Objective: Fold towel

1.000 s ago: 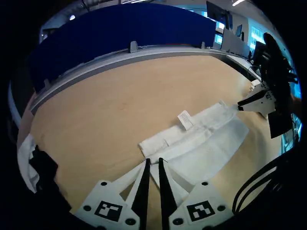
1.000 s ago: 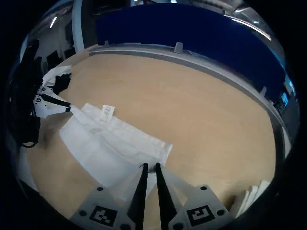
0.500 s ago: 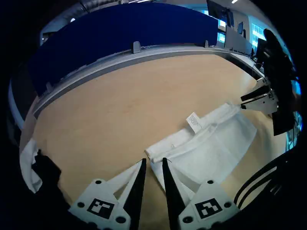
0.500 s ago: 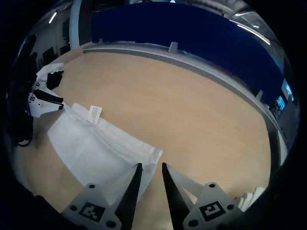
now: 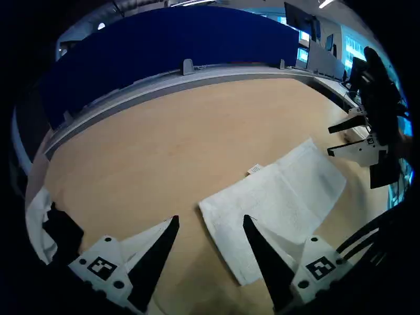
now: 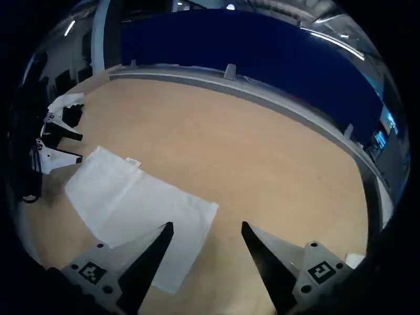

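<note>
Pale wood tabletop (image 5: 157, 147) runs across both views, edged on its far side by a grey rail (image 5: 131, 92) with a dark blue partition (image 5: 157, 42) standing behind it. We see the white towel (image 5: 278, 205) lying flat on the wood as one long rectangle. A small care tag (image 5: 255, 168) pokes out at its far long edge.

From the left gripper view, the left gripper (image 5: 210, 217) has its two fingers spread wide apart with nothing between them. One finger sits over bare wood. The other crosses in front of the towel's near short end, and we cannot tell whether it touches the cloth. Farther off at the towel's other end is the right gripper (image 5: 329, 142), its fingers parted, just beside the far corner and apart from it. A bundle of black cables (image 5: 367, 236) hangs at the lower right, and a crumpled white cloth (image 5: 35, 226) with something dark against it lies at the table's left end.

From the right gripper view, the right gripper's own fingers are likewise wide apart and hold nothing. Its left finger overlaps the towel's near edge in the picture, and its right finger is over bare wood. Across the towel we see the left gripper again, open-fingered, near the far short end. The tag shows at the towel's far long edge, towards that end, and the white cloth lies beyond.
</note>
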`<action>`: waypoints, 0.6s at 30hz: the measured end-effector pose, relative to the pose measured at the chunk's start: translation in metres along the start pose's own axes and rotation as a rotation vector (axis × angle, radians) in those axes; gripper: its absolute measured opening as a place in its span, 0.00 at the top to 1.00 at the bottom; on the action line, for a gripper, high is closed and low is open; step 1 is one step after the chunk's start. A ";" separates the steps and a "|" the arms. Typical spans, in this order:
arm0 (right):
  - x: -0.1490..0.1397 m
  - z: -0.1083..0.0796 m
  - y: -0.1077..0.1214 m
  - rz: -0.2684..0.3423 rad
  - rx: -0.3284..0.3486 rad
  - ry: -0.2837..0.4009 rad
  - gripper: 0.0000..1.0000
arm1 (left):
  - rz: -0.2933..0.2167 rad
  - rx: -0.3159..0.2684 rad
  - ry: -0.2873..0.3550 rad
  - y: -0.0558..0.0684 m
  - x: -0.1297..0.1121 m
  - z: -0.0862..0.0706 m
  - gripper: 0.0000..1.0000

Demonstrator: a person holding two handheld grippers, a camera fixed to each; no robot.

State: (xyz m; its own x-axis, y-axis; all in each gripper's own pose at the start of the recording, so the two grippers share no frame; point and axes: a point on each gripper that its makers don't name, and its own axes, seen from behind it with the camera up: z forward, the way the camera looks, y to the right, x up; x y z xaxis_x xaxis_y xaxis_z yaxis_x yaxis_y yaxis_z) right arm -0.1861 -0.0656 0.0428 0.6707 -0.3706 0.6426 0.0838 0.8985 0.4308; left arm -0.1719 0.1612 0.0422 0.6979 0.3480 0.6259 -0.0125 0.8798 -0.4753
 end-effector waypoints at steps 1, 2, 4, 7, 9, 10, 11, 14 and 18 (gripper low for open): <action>0.000 -0.001 0.000 0.001 0.000 0.001 0.00 | -0.001 0.000 0.001 0.000 0.000 -0.001 0.08; 0.000 -0.002 0.000 0.002 -0.001 0.002 0.00 | -0.002 0.000 0.001 0.000 -0.001 -0.001 0.08; 0.000 -0.003 -0.001 0.002 0.001 0.003 0.00 | 0.001 0.003 0.003 -0.001 -0.001 -0.003 0.07; -0.001 -0.007 -0.002 0.000 0.001 0.002 0.00 | 0.002 0.006 0.006 -0.001 0.000 -0.006 0.07; -0.002 -0.010 -0.003 0.000 0.001 0.001 0.00 | 0.000 0.007 0.009 0.000 0.000 -0.009 0.07; -0.003 -0.011 -0.004 0.000 0.003 0.001 0.00 | -0.003 0.007 0.010 0.001 0.000 -0.011 0.07; -0.004 -0.013 -0.005 0.001 0.004 0.001 0.00 | -0.007 0.008 0.011 0.001 0.000 -0.013 0.07; -0.007 -0.020 -0.008 0.003 0.007 0.002 0.00 | -0.021 0.011 0.010 0.003 -0.004 -0.019 0.07; -0.013 -0.030 -0.013 0.003 0.007 0.001 0.00 | -0.043 0.015 0.008 0.006 -0.013 -0.032 0.07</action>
State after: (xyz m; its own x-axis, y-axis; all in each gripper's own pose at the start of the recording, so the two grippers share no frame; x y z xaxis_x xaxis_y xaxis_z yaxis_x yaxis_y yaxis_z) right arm -0.1739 -0.0654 0.0095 0.6717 -0.3673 0.6434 0.0767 0.8983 0.4327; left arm -0.1587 0.1515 0.0116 0.7041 0.3074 0.6401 0.0065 0.8986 -0.4387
